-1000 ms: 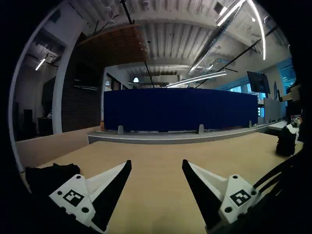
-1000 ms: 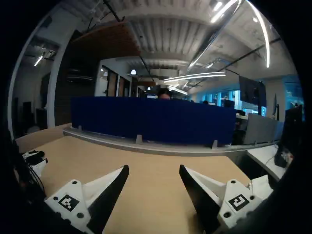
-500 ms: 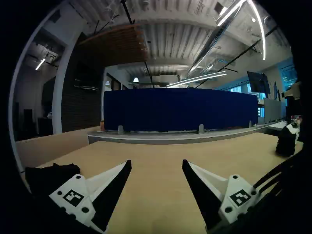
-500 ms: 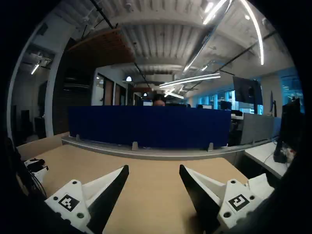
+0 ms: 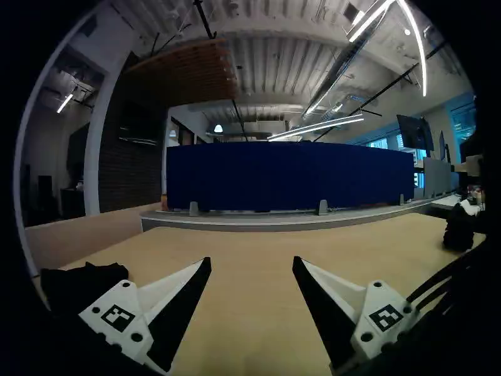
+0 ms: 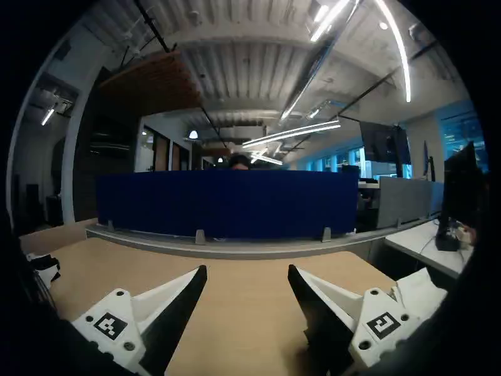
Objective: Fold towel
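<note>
At the far left of the left gripper view, a dark cloth (image 5: pixel 78 282) lies crumpled on the worktop (image 5: pixel 263 241), just beside your left claw's (image 5: pixel 250 260) left finger and partly hidden behind it. That is most likely the towel. The left claw is spread wide with nothing between its fingers and points past the cloth toward the blue partition (image 5: pixel 282 175). At the right edge sits a dark lump (image 5: pixel 459 227); you cannot tell what it is.

Your right claw (image 6: pixel 246 269) is spread just as wide, with bare wood ahead of it and no cloth in front.

To start well, turn both claws down and toward the cloth so you can see its edges. Spread it flat before you fold, since it sits in a heap. Pinch a corner with each claw, close to the hem, and draw the fabric taut between them. A grab into the middle of the heap would likely pick up several layers.

The only marks are the black-and-white square markers (image 5: pixel 118 316) on the fingers. No brand or readable writing shows.
</note>
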Demonstrator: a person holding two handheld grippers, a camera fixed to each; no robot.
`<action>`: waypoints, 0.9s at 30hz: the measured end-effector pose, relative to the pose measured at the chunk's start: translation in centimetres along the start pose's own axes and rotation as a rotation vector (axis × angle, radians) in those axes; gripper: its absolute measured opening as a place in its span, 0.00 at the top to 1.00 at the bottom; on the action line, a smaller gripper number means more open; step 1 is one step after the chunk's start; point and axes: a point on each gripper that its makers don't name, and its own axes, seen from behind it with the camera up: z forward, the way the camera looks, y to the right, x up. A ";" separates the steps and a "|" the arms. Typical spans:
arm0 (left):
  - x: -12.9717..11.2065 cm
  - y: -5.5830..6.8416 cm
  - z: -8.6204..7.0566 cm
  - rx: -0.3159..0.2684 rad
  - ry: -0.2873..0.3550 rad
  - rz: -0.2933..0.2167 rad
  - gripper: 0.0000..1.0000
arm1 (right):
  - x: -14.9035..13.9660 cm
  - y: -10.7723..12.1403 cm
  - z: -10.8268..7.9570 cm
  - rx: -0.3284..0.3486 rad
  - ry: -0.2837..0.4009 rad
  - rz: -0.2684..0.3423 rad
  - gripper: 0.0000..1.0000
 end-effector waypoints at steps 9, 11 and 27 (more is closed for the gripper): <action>0.0 0.0 0.0 0.000 0.000 0.000 0.03 | -4.9 1.7 0.6 -0.037 -0.026 -0.011 0.00; 0.0 0.0 0.0 0.000 0.000 0.000 0.03 | -6.0 2.0 0.6 -0.042 -0.033 -0.012 0.00; 0.0 0.0 0.0 0.000 0.000 0.000 0.03 | -10.0 2.3 0.0 -0.012 -0.029 0.008 0.00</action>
